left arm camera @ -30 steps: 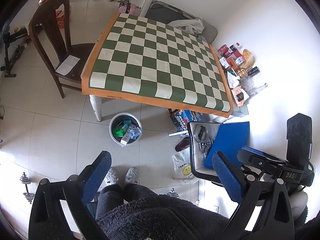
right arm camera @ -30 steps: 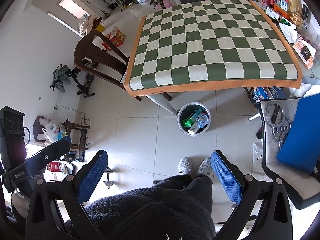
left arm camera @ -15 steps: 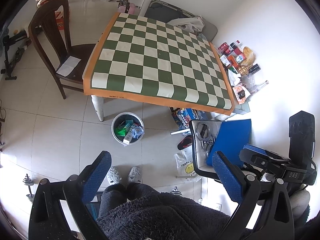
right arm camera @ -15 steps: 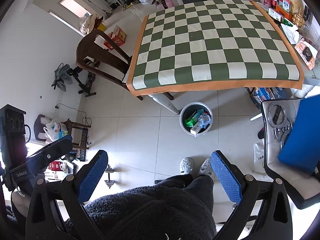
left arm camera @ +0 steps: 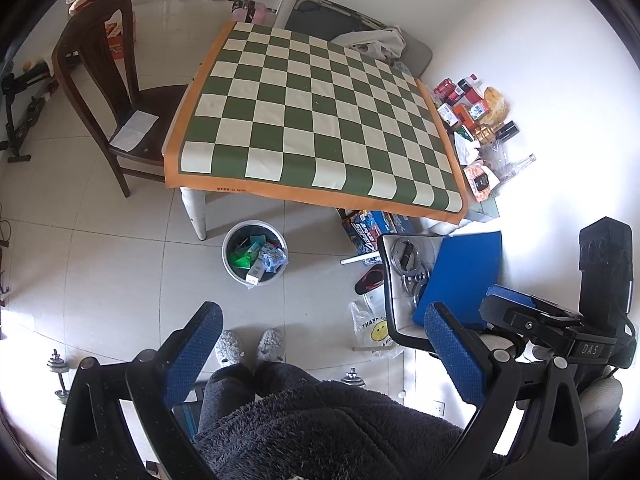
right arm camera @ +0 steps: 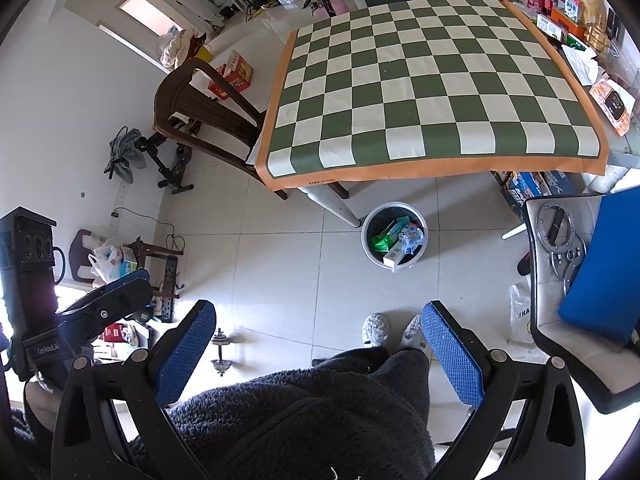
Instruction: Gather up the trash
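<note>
A round grey trash bin stands on the tiled floor by the table leg, holding green, blue and white wrappers; it also shows in the right wrist view. The table carries a green-and-white checkered cloth, bare of trash. My left gripper is open and empty, held high above the floor and my legs. My right gripper is open and empty at the same height; its side shows in the left wrist view.
A dark wooden chair stands left of the table. Bottles and packets line the table's right edge. A chair with a blue cushion and metal discs stands right. A plastic bag and dumbbells lie on the floor.
Both grippers have drifted slightly back from the table; bin and table sit a little farther in view. Both grippers stay open and empty.
</note>
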{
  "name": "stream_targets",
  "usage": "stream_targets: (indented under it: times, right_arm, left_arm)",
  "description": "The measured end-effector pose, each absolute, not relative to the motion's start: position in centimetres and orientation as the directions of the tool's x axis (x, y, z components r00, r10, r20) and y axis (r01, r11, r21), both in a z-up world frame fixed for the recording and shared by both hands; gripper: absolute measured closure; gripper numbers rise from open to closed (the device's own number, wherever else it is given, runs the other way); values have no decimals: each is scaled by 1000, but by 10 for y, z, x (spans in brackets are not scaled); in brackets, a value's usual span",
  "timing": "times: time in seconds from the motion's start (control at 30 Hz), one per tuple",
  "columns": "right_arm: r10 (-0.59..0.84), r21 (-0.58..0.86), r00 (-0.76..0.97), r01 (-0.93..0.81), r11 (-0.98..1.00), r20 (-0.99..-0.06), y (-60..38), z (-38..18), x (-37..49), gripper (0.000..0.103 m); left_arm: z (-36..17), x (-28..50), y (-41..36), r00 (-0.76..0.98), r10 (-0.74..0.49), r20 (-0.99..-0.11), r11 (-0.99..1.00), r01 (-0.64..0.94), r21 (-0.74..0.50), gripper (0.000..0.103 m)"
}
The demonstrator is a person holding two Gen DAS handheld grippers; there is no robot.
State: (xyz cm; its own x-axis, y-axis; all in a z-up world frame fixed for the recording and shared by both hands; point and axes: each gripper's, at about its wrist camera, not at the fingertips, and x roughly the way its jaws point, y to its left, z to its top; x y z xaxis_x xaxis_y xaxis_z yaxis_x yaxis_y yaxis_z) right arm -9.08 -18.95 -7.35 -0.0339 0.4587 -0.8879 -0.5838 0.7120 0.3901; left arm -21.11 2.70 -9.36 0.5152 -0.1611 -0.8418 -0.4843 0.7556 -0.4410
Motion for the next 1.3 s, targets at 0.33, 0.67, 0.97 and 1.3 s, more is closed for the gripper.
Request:
stream_targets:
  times: [0.33, 0.67, 0.97, 1.3]
  right_arm:
    - [457, 388, -33, -584, 713, -889, -189, -73, -92, 0]
    - [456, 388, -33, -583, 714, -889, -189, -73, -92, 0]
    - [456, 388, -32, -580, 716, -889, -190, -72, -94, 0]
    - [458, 390, -32, -580, 715, -888, -191, -72, -94, 0]
  left_arm:
    - [-95, -215, 24, 515, -161, -842, 757, -483, -441, 0]
    - [-95, -215, 23, 514, -163, -842, 758, -481, -441, 0]
    - [-96, -217, 17, 515, -163, -842, 757, -483, -441, 0]
    - [-95, -215, 13, 516, -159, -842, 751, -490, -442, 0]
